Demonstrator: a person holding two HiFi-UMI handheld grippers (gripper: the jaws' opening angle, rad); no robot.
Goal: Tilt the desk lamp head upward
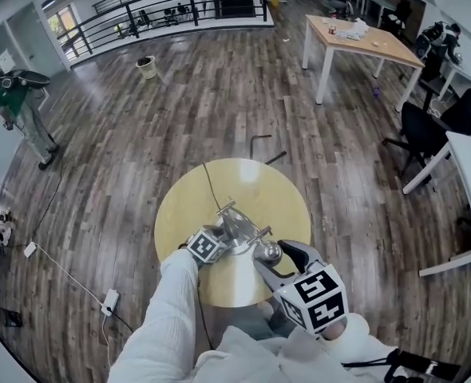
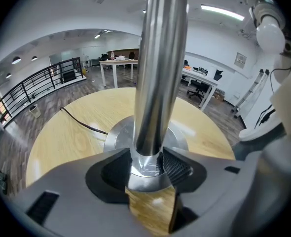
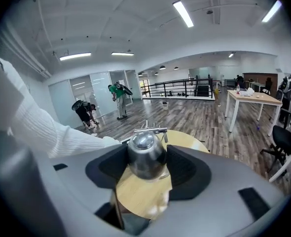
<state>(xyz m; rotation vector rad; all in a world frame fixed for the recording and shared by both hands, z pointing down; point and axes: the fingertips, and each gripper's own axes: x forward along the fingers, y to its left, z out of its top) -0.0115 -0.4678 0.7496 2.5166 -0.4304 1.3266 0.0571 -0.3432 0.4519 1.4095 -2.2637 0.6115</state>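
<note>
A chrome desk lamp stands on a round wooden table. In the left gripper view its upright pole rises from a round metal base, and my left gripper is shut on the pole just above that base. In the head view the left gripper sits left of the lamp's jointed arm. The rounded lamp head lies between the pads of my right gripper, which is shut on it. From above, the lamp head shows at the right gripper.
The lamp's black cable runs across the table and off its far edge. A power strip lies on the floor at left. A desk and office chairs stand right. People stand far left.
</note>
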